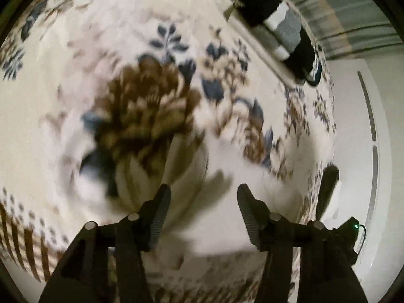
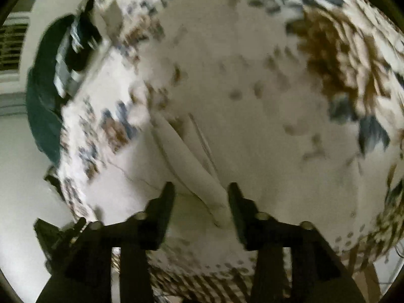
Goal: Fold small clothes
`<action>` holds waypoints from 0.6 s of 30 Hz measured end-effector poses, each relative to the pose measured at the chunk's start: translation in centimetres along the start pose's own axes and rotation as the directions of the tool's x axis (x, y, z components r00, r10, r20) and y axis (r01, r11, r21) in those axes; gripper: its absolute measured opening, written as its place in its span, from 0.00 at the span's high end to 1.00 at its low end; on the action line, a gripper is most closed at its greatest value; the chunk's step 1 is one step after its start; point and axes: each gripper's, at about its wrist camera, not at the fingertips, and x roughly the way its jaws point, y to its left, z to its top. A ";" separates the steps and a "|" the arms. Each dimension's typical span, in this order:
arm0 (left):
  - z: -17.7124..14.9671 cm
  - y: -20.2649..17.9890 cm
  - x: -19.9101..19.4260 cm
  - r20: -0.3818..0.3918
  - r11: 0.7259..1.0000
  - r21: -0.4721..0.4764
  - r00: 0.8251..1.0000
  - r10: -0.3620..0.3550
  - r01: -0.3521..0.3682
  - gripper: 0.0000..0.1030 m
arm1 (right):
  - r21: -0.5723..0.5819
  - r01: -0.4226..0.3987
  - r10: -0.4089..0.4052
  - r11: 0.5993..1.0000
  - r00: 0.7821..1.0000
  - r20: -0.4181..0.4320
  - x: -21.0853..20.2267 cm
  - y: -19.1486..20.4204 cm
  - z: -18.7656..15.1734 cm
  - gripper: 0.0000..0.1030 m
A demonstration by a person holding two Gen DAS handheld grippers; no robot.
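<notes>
A small white garment (image 2: 192, 156) lies folded on the floral cloth, its edge between my right gripper's fingers. My right gripper (image 2: 200, 189) is open just above it. In the left wrist view the white garment (image 1: 227, 214) lies under and ahead of my left gripper (image 1: 203, 192), which is open and holds nothing. A stack of folded dark, grey and white clothes (image 1: 280, 27) sits at the far right edge of the cloth; it also shows in the right wrist view (image 2: 73, 50) at the far left. Both views are blurred.
The floral cloth (image 1: 151, 101) with a big brown flower covers the table. The table's edge runs down the right in the left wrist view, with white floor (image 1: 353, 126) beyond. A dark green object (image 2: 43, 106) lies beside the table's left edge.
</notes>
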 end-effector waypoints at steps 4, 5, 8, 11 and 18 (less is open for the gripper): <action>3.5 -1.0 3.5 -0.030 0.996 0.059 0.997 0.070 -0.068 0.49 | 0.010 -0.049 0.048 0.999 0.999 0.015 1.7 1.6 2.7 0.51; 4.0 -1.1 4.2 -0.037 0.995 0.072 0.996 0.076 -0.073 0.51 | 0.007 -0.055 0.055 0.998 0.998 0.009 2.4 2.0 3.4 0.51; 4.6 -1.9 5.3 -0.024 0.991 0.111 0.997 0.077 -0.074 0.80 | 0.016 -0.070 0.071 0.997 0.997 -0.016 4.6 3.0 4.5 0.51; 4.5 -2.2 5.7 -0.003 0.983 0.141 0.993 0.119 -0.118 0.97 | -0.018 -0.032 0.032 0.999 0.999 0.006 5.7 3.9 4.9 0.70; 5.7 1.2 6.5 0.003 0.981 0.079 0.984 0.178 -0.178 0.98 | 0.026 0.027 -0.029 0.999 0.995 0.098 6.2 2.2 6.3 1.00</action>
